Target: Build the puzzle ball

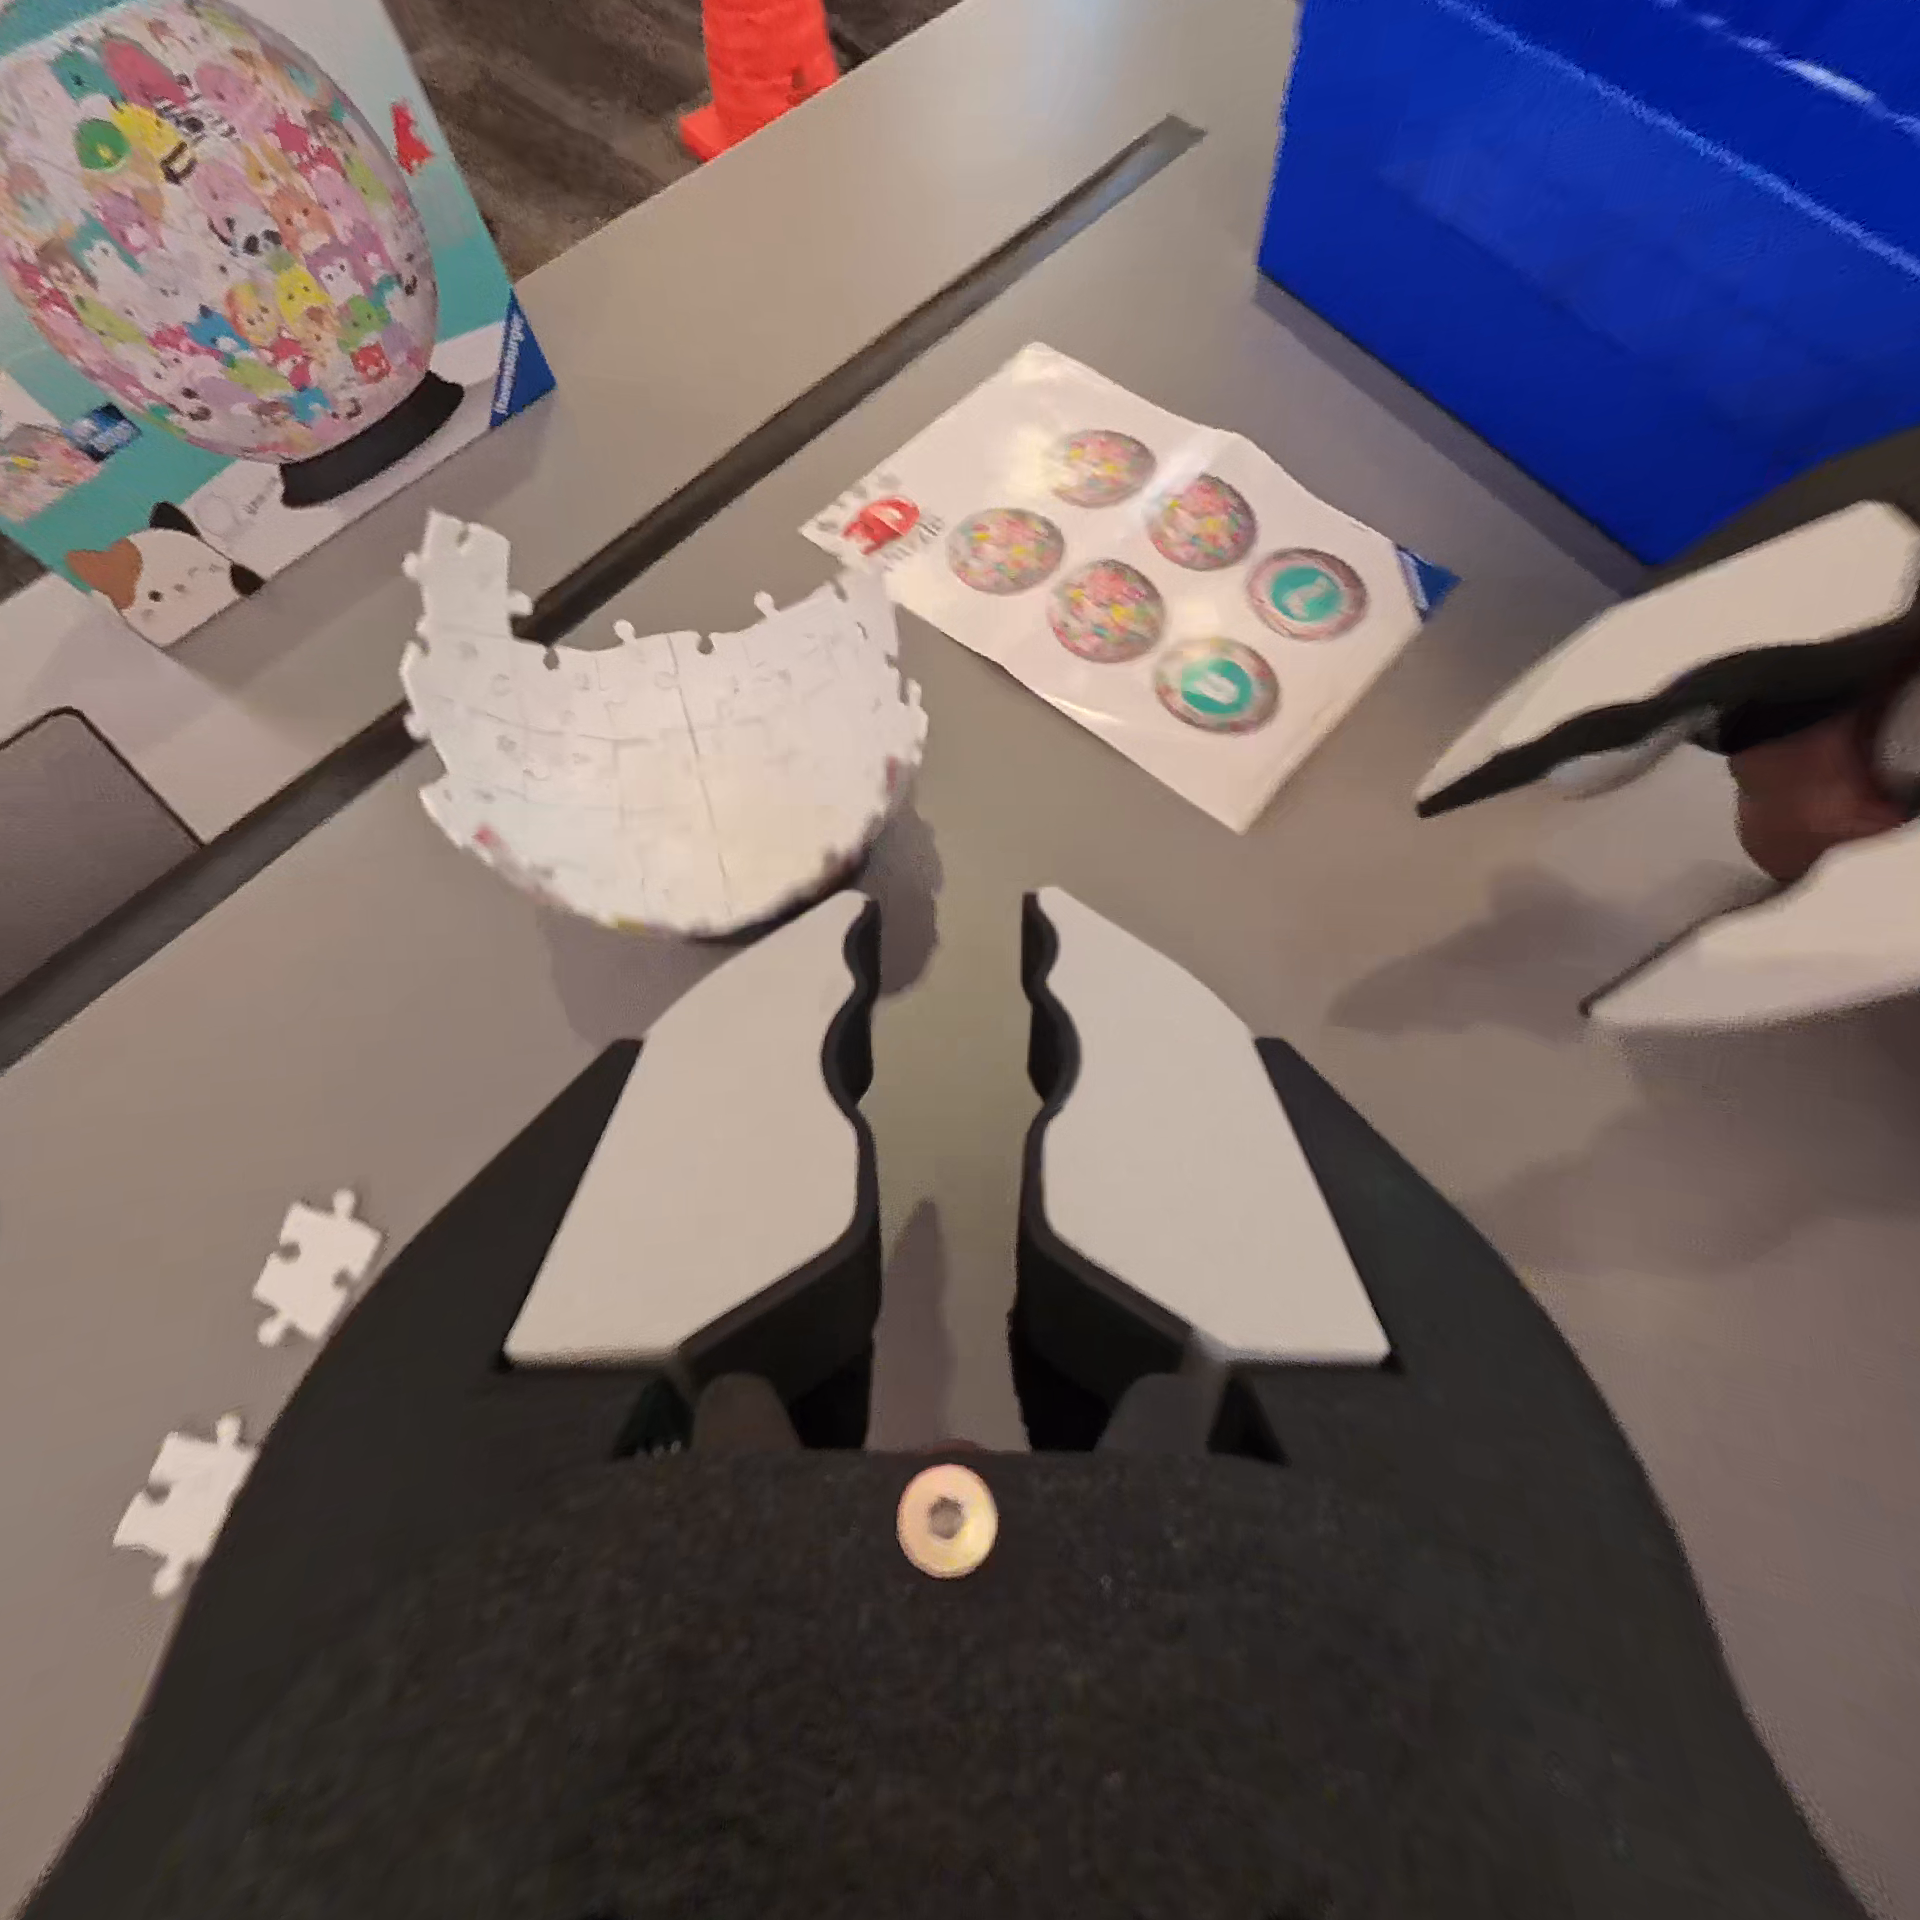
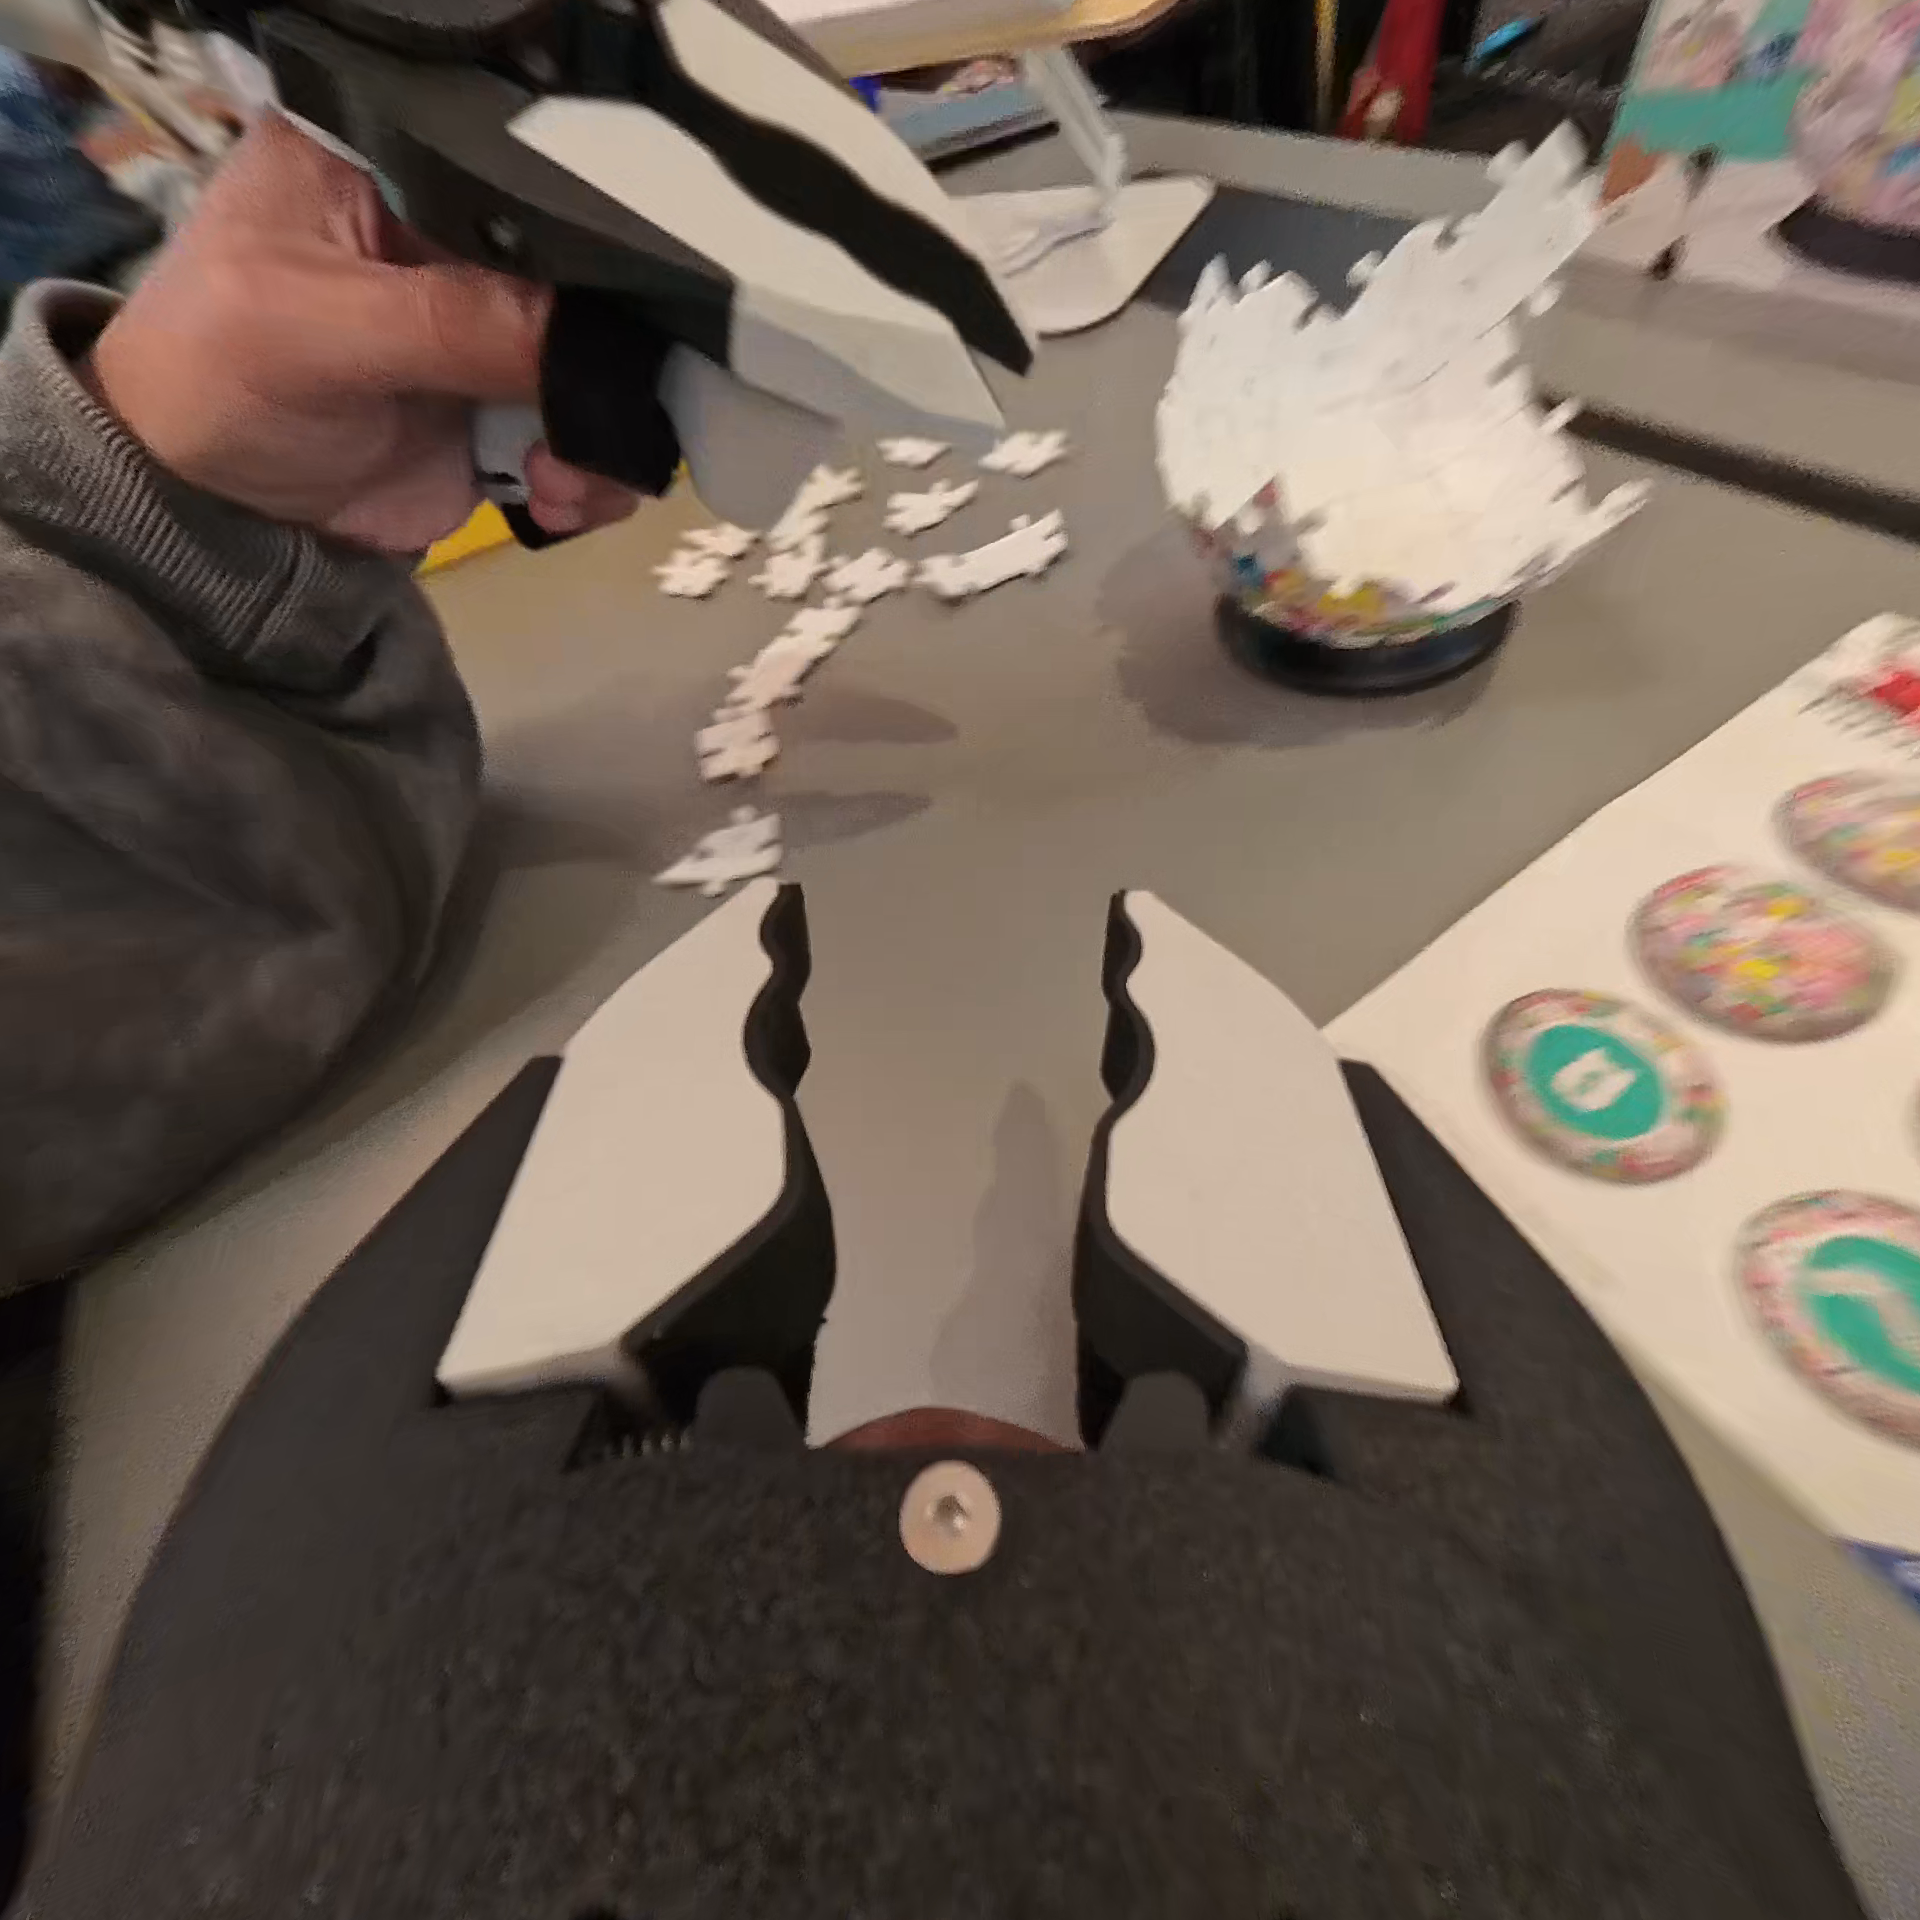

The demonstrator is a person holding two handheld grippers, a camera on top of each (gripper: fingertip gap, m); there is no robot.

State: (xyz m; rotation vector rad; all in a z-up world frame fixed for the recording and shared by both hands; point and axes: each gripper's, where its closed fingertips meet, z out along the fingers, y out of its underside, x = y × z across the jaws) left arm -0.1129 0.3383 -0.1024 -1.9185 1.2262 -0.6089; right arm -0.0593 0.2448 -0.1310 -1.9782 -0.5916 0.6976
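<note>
The part-built puzzle ball (image 1: 655, 748) is a white bowl-shaped shell, open at the top, on a black stand (image 2: 1361, 644); its coloured outer side shows low down in the right wrist view (image 2: 1361, 488). My left gripper (image 1: 951, 914) is open and empty, just right of the shell and above the table. It also shows in the right wrist view (image 2: 1008, 393), held in a hand. My right gripper (image 2: 956, 914) is open and empty over bare table, and shows at the right edge of the left wrist view (image 1: 1507, 904). Several loose white pieces (image 2: 831, 561) lie left of the ball; two pieces (image 1: 312, 1262) show in the left wrist view.
A printed instruction sheet (image 1: 1132, 582) lies right of the ball. The puzzle box (image 1: 229, 291) stands behind it at the left. A blue bin (image 1: 1610, 239) stands at the back right. An orange cone (image 1: 764, 73) is beyond the table. A grey sleeve (image 2: 208, 831) fills the left.
</note>
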